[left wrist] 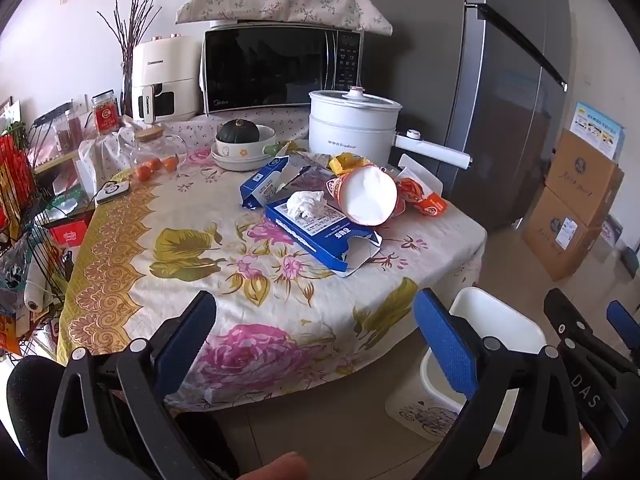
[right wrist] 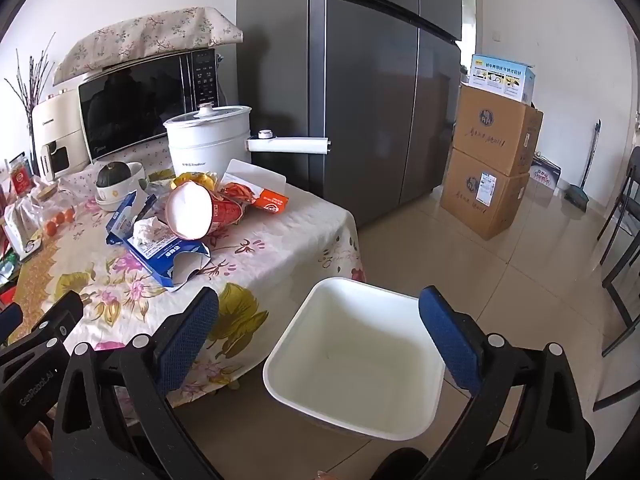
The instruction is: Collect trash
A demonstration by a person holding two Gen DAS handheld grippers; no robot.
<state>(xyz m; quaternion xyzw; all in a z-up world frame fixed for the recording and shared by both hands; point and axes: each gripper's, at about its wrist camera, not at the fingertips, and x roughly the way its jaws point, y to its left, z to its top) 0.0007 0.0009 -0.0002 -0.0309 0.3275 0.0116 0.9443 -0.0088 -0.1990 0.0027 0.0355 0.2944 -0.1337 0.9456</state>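
Trash lies on the floral tablecloth: a tipped orange paper cup (left wrist: 366, 196) (right wrist: 192, 210), a flattened blue carton (left wrist: 320, 232) (right wrist: 168, 254) with a crumpled tissue (left wrist: 306, 204) (right wrist: 148, 230) on it, a second blue carton (left wrist: 266, 182), and orange wrappers (left wrist: 422, 196) (right wrist: 260, 198). A white trash bin (right wrist: 356, 356) (left wrist: 492, 332) stands on the floor beside the table. My left gripper (left wrist: 316, 340) is open and empty above the table's near edge. My right gripper (right wrist: 320, 340) is open and empty above the bin.
A white electric pot (left wrist: 354, 124), a bowl with a green squash (left wrist: 244, 140), a microwave (left wrist: 280, 66) and jars stand at the table's far side. A wire rack (left wrist: 24, 232) is at left. A grey fridge (right wrist: 360, 80), cardboard boxes (right wrist: 492, 164) and a chair (right wrist: 624, 220) are at right.
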